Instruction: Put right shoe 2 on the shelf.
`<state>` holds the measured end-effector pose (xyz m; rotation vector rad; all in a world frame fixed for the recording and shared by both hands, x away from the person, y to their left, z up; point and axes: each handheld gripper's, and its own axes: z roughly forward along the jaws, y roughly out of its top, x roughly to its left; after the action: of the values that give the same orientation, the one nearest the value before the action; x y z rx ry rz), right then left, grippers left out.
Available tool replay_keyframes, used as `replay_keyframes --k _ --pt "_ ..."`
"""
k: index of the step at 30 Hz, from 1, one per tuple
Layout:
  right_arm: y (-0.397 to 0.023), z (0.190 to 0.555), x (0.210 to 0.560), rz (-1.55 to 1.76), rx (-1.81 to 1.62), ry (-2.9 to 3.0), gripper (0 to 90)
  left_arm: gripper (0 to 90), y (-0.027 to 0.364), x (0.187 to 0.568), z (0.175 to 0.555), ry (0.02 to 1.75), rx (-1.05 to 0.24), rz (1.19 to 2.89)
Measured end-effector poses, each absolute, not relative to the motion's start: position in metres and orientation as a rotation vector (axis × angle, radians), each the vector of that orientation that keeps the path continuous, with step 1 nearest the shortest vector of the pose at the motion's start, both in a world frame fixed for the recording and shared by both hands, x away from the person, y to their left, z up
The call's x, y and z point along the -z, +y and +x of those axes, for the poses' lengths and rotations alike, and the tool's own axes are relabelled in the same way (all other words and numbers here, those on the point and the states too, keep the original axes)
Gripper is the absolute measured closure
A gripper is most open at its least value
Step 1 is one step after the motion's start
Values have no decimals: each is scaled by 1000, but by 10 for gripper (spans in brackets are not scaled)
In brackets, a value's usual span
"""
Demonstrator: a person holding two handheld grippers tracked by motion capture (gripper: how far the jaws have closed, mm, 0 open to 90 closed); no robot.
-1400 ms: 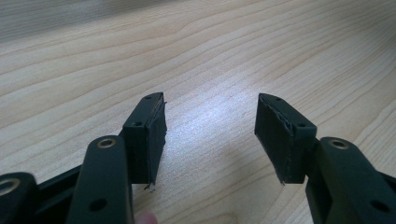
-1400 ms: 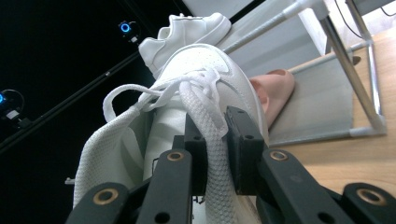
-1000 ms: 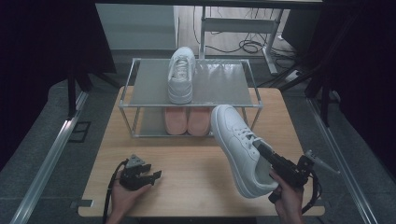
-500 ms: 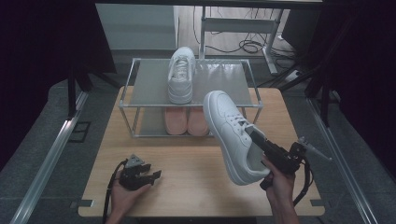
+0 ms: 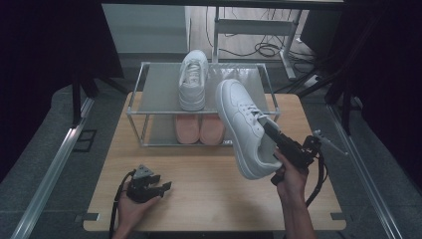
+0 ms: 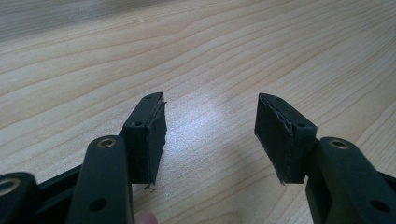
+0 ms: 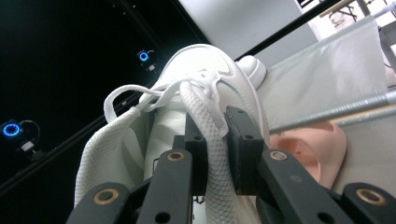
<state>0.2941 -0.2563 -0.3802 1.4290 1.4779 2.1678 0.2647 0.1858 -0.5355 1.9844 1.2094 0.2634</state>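
Observation:
My right gripper [image 5: 271, 130] is shut on the collar of a white sneaker [image 5: 246, 127], which hangs tilted in the air in front of the shelf rack's right end, toe toward the rack. In the right gripper view its pads pinch the sneaker's mesh edge [image 7: 210, 135] beside the laces. A second white sneaker [image 5: 193, 79] rests on the top shelf of the metal rack [image 5: 134, 107]. A pair of pink shoes [image 5: 199, 128] sits on the lower shelf. My left gripper [image 5: 164, 187] lies near the table's front left, open, with bare wood between its fingertips [image 6: 149, 130].
The wooden table [image 5: 199, 199] carries the rack at its far side. Black curtains stand at both sides. Cables and a metal stand lie on the floor behind the rack. A pink shoe [image 7: 313, 144] and the rack's rail show under the held sneaker.
The right gripper has lifted the white sneaker up and toward the rack, leftward in the high view. The left gripper has stayed where it was.

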Motion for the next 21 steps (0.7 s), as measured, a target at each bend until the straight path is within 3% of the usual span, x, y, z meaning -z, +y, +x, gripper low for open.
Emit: replay_keyframes --k 21 --pt "-230 348 348 1468 -2091 1406 802 440 189 534 265 1211 -266 1962"
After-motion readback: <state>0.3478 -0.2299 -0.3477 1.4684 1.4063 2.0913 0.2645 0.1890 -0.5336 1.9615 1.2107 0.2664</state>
